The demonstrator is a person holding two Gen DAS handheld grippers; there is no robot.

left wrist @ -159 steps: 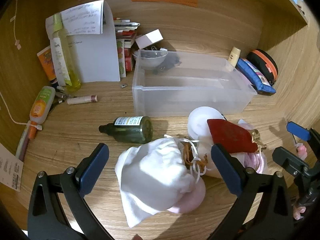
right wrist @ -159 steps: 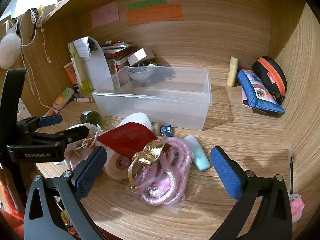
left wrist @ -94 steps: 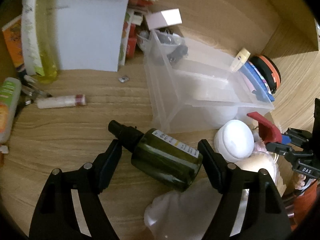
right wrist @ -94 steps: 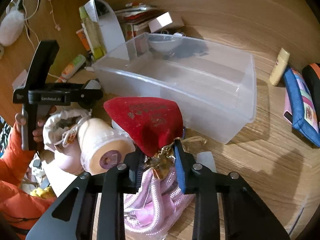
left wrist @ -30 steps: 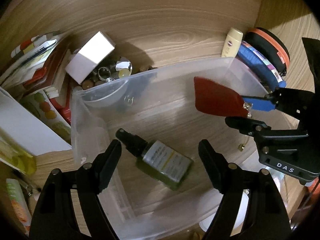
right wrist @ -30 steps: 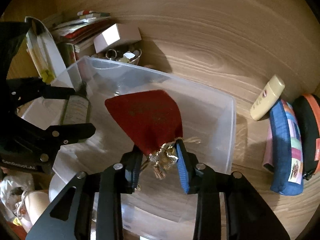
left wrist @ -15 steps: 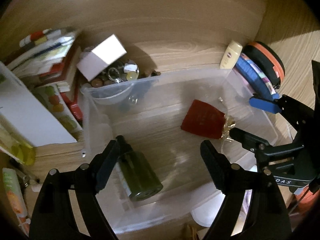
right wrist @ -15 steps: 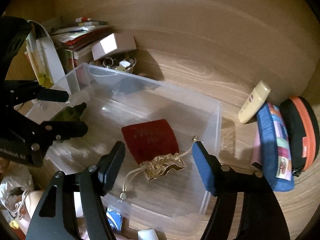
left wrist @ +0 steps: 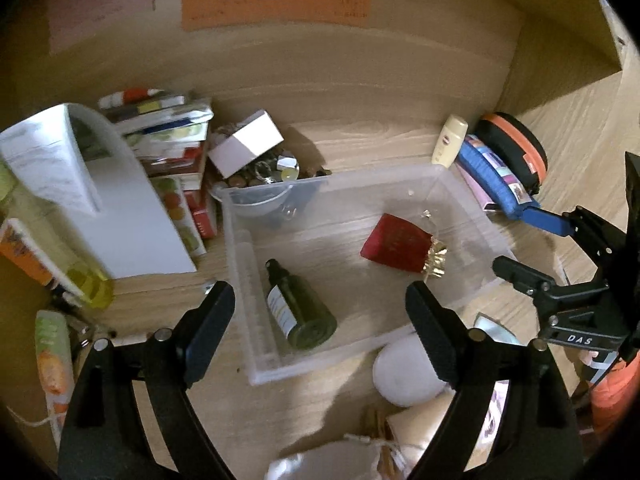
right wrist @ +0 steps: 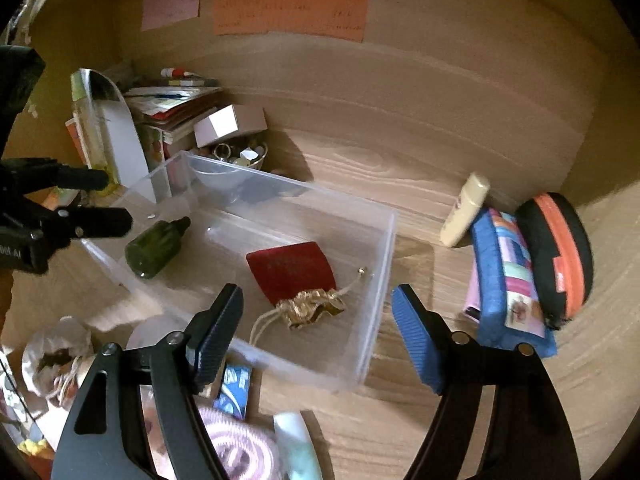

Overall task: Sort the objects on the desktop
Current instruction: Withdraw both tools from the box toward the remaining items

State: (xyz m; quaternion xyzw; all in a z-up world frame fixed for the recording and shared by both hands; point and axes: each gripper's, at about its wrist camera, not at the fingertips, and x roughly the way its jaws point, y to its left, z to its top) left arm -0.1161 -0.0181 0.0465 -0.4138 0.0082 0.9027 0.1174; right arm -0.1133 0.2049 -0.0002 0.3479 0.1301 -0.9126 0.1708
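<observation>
A clear plastic bin (left wrist: 460,184) (right wrist: 384,248) sits on the wooden desk. Inside it lie a dark green bottle (left wrist: 298,308) (right wrist: 154,246) on its side and a red pouch with a gold top (left wrist: 396,246) (right wrist: 294,272). My left gripper (left wrist: 320,328) is open and empty above the bin's near left part, over the bottle. My right gripper (right wrist: 316,332) is open and empty above the bin's near wall, just short of the red pouch. Each gripper shows at the edge of the other's view.
In front of the bin lie a white jar (left wrist: 404,372), a white drawstring bag (left wrist: 332,460), a pink rope (right wrist: 240,440) and a small blue packet (right wrist: 234,392). At the right stand a blue pouch (right wrist: 508,280), an orange-black case (right wrist: 556,256) and a cream tube (right wrist: 464,208). Books and a white box (left wrist: 244,148) stand back left.
Both grippers opened: the green bottle and the red pouch dropped into the bin. Since then both grippers have drawn back and up from the bin.
</observation>
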